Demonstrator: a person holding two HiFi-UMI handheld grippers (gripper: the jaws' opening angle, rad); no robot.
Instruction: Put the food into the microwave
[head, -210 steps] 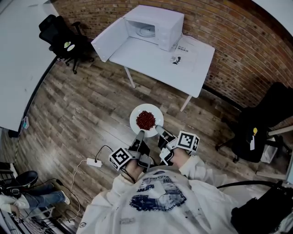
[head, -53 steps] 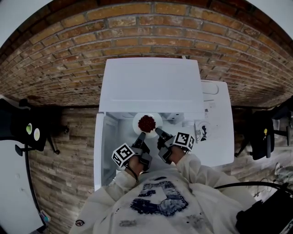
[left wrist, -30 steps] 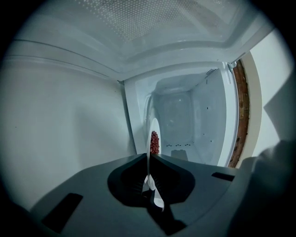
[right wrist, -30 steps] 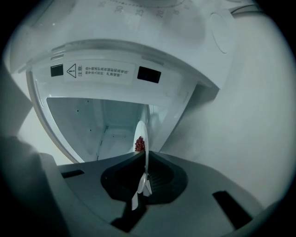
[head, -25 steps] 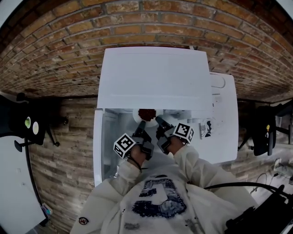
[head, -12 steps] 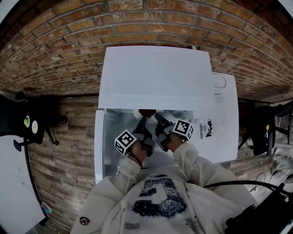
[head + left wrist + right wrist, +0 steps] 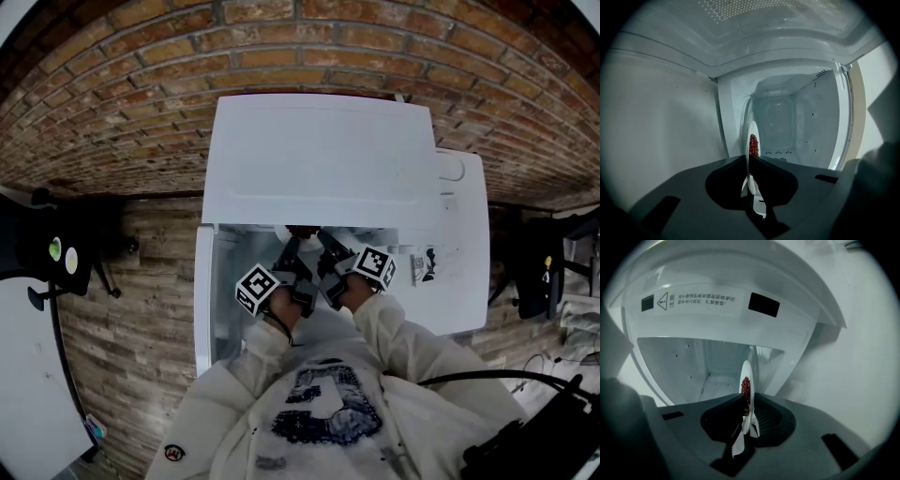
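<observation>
Food (image 7: 753, 144), a small heap of red pieces, sits on a white plate (image 7: 746, 186) that is held at the mouth of the microwave (image 7: 319, 159), partly inside the cavity and, as far as I can tell, not yet resting on its floor. The left gripper (image 7: 749, 159) has its jaws pinched on the near rim of the plate, and the right gripper (image 7: 746, 399) pinches the rim just beside it, so the plate hangs between the two. In the right gripper view the food (image 7: 746, 387) lies close to the jaws, with the pale back wall of the cavity well beyond. From the head view only a sliver of plate shows under the front edge of the microwave, with the left gripper (image 7: 289, 246) and right gripper (image 7: 323, 242) close together below it. The door (image 7: 201, 300) stands swung open at the left, and the microwave fills the left part of the table (image 7: 459, 281). The step in hand looks like the insertion itself. The next move seems to call for carrying the plate level and deeper, towards the middle of the cavity, lowering it until it rests there, then spreading both pairs of jaws and drawing them straight back. Any tilt on the way in could let the loose pieces roll off.
</observation>
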